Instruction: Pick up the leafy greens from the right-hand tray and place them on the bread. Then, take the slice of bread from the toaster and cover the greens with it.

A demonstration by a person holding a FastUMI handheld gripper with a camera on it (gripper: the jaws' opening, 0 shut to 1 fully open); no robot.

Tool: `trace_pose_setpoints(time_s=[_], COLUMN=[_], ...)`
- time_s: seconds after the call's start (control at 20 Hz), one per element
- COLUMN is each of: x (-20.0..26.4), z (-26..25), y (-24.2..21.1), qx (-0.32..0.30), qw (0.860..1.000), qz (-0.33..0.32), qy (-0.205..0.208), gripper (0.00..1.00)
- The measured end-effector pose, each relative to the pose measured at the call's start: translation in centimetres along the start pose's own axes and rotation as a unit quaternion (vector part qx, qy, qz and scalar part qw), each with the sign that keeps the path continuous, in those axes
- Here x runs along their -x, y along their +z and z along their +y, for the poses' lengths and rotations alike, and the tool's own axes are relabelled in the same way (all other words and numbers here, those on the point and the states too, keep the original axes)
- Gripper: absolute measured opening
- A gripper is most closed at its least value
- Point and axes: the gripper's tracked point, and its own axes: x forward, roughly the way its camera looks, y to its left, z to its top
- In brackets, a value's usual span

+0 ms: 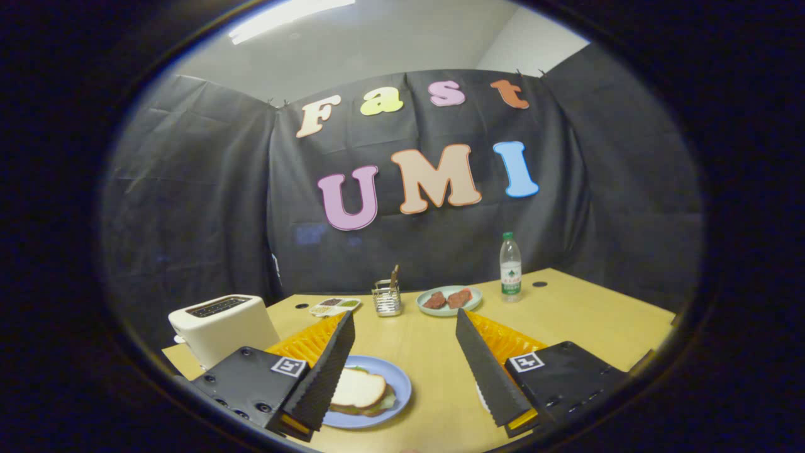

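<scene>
My gripper [405,321] is open, its two fingers spread wide above the wooden table [566,314], with nothing between them. By the left finger [327,371] lies a blue plate [396,377] with a bread slice [357,387] on top of green leaves [387,402] and another slice beneath. A white toaster [223,327] stands left of the left finger; its slots look dark and I cannot tell if bread is inside. A bit of white rim [481,396] peeks from behind the right finger [490,371]; I cannot tell what it is.
Beyond the fingers stand a small compartment tray [335,306] of condiments, a wire holder [387,299] with a utensil, a pale green plate [448,300] with two reddish meat pieces, and a clear water bottle [510,267]. Black cloth walls close the back.
</scene>
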Motion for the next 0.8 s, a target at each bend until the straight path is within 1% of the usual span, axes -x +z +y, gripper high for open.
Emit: trace_pose_setpoints(time_s=[0.25, 0.45, 0.6, 0.75, 0.8], x=[-0.7, -1.1, -0.5, -0.4, -0.5], z=[-1.6, -3.2, -3.0, -1.6, -1.7], y=[5.4, 7.9, 7.0, 4.7, 4.3], qx=[0.039, 0.042, 0.025, -0.013, -0.021], qw=[0.999, 0.998, 0.997, 0.995, 0.995], qz=[-0.032, -0.050, -0.062, -0.044, -0.040], qy=[0.019, 0.024, 0.044, 0.091, 0.092], gripper=[1.00, 1.00, 1.00, 1.00, 1.00])
